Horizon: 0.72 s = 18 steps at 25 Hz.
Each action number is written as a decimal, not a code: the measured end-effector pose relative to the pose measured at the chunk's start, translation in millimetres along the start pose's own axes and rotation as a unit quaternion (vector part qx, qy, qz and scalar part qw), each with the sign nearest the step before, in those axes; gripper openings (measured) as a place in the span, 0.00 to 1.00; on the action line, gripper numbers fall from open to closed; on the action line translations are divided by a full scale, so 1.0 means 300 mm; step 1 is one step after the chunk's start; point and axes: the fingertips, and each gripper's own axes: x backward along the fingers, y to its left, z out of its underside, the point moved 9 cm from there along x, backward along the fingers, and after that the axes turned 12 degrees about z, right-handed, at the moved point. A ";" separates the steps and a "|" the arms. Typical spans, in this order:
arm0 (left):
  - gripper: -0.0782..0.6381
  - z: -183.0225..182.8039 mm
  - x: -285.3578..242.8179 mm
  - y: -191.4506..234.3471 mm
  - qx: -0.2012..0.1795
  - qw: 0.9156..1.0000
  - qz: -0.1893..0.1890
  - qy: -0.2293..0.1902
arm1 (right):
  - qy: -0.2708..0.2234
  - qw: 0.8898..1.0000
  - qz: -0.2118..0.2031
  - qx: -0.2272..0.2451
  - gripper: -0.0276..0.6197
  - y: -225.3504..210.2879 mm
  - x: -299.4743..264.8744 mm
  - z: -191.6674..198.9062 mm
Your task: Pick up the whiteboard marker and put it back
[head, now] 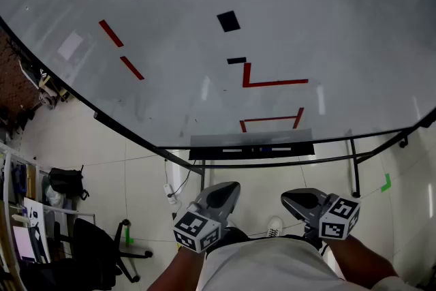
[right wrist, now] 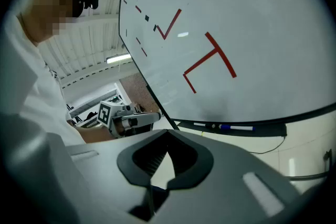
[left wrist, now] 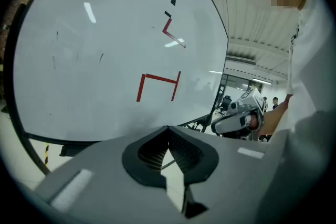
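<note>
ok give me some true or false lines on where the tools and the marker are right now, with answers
1. The left tool and the right tool are both shut with nothing between their jaws. True.
2. The right tool is gripping the blue-capped marker. False: the marker lies on the tray under the whiteboard.
3. The whiteboard carries red lines. True.
4. The left tool is pressed against the whiteboard. False: it is held low by the person's body, apart from the board.
5. The tray is bare. False: the marker and other small items lie on it.
</note>
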 end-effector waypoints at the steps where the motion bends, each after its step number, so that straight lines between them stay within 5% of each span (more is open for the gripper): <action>1: 0.13 -0.003 0.000 0.001 0.000 1.000 0.000 -0.003 | 0.003 1.000 0.000 0.001 0.05 -0.004 -0.002 0.001; 9: 0.13 -0.025 0.028 0.096 -0.014 1.000 0.013 0.001 | -0.005 1.000 0.027 -0.011 0.05 0.000 -0.082 -0.008; 18: 0.14 -0.077 0.023 0.265 -0.055 0.993 0.093 0.043 | -0.031 0.994 0.100 -0.009 0.05 0.079 -0.227 -0.070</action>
